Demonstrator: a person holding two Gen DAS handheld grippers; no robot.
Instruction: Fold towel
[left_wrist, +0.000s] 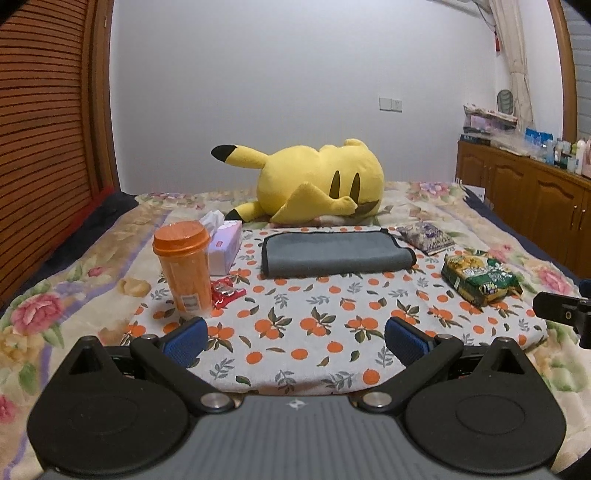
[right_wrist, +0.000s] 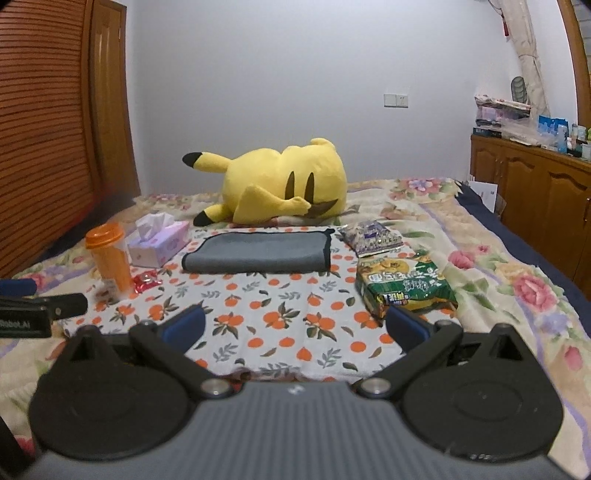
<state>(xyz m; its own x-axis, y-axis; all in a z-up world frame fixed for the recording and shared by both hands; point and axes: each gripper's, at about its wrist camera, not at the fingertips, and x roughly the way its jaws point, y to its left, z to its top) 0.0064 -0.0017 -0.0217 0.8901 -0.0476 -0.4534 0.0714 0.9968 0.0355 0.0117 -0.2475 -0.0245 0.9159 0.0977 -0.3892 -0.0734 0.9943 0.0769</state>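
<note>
A grey towel (left_wrist: 334, 252) with a dark edge lies folded flat on the orange-print cloth (left_wrist: 306, 332) at the far side, in front of the plush. It also shows in the right wrist view (right_wrist: 258, 253). My left gripper (left_wrist: 295, 338) is open and empty, held above the near part of the cloth, well short of the towel. My right gripper (right_wrist: 295, 325) is open and empty too, above the cloth's near edge. Each gripper's body shows at the edge of the other's view.
A yellow plush (left_wrist: 317, 184) lies behind the towel. An orange cup (left_wrist: 183, 266), a tissue box (left_wrist: 223, 251) and a red wrapper (left_wrist: 226, 291) are at the left. A green snack bag (left_wrist: 480, 278) and a purple packet (left_wrist: 426, 236) are at the right. Wooden cabinets (left_wrist: 524, 192) stand beyond the bed.
</note>
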